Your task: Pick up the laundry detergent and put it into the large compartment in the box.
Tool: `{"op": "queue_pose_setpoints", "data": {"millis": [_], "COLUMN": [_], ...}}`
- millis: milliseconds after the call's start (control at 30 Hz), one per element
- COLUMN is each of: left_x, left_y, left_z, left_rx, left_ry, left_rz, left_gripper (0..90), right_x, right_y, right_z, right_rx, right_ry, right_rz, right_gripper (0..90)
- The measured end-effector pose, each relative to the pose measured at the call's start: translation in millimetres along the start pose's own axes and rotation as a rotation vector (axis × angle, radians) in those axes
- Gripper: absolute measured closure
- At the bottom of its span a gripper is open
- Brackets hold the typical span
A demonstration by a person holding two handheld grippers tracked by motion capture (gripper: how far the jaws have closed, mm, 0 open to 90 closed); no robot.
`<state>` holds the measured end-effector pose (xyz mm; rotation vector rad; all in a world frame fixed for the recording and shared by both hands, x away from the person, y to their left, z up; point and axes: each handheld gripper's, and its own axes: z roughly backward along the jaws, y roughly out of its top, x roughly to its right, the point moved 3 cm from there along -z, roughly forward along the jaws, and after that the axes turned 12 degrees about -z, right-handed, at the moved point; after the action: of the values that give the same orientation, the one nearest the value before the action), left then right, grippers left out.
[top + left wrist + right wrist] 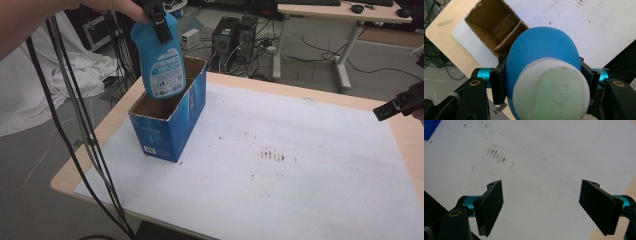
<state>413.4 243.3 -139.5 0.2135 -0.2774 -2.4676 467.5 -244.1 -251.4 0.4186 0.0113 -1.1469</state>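
**Bottle poised over the box**

Here, my left claw [159, 26] grips a blue bottle [162, 60] by its upper part, just under the white cap [551, 90], and holds it upright in the air directly above the open blue cardboard box [170, 127]. The bottle's base hangs just over the box mouth, not yet inside. In the left gripper view, the black jaws press on either side of the bottle's rounded shoulder, and beyond it the brown inside of the box shows a cardboard divider [507, 33] that splits the box into compartments.

The box stands on the white sheet [300, 150] covering the desk [95, 145], toward the sheet's near-left part. My right claw [544, 210] hovers well away from the box, over bare sheet near the desk's far right edge, jaws standing apart with nothing between them.

I judge the bottle to be smooth, stiff plastic, likely with some weight if filled, so it could slip or swing from a hold this high. The shoulder below the cap is the sensible place to grip, since it narrows there and the cap gives a lip. The box looks light and could shift if the bottle catches its rim or divider going down.
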Motion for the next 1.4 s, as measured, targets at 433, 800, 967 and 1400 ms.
{"op": "queue_pose_setpoints", "data": {"millis": [433,800,967,1400], "left_x": [-7.3,-5.8,-3.6,0.3], "left_y": [-10.0,-17.6,-22.3,-30.3], "left_z": [-32.4,-69.8,-85.7,-117.4], "left_rx": [-0.050,-0.081,-0.083,-0.093], "left_ry": [-0.010,-0.025,-0.040,-0.059], "left_rz": [0.031,0.019,0.021,0.015], "left_gripper": [38.0,38.0,38.0,38.0], "right_x": [1.4,7.2,7.1,8.1], "right_y": [0.0,-1.0,-0.1,-0.4], "right_z": [0.7,1.5,1.1,0.4], "right_rx": [0.006,0.009,0.009,0.006], "right_ry": [0.004,0.003,0.002,-0.002], "right_rz": [0.003,-0.004,-0.006,-0.009], "right_gripper": [18.9,18.9,18.9,18.9]}}
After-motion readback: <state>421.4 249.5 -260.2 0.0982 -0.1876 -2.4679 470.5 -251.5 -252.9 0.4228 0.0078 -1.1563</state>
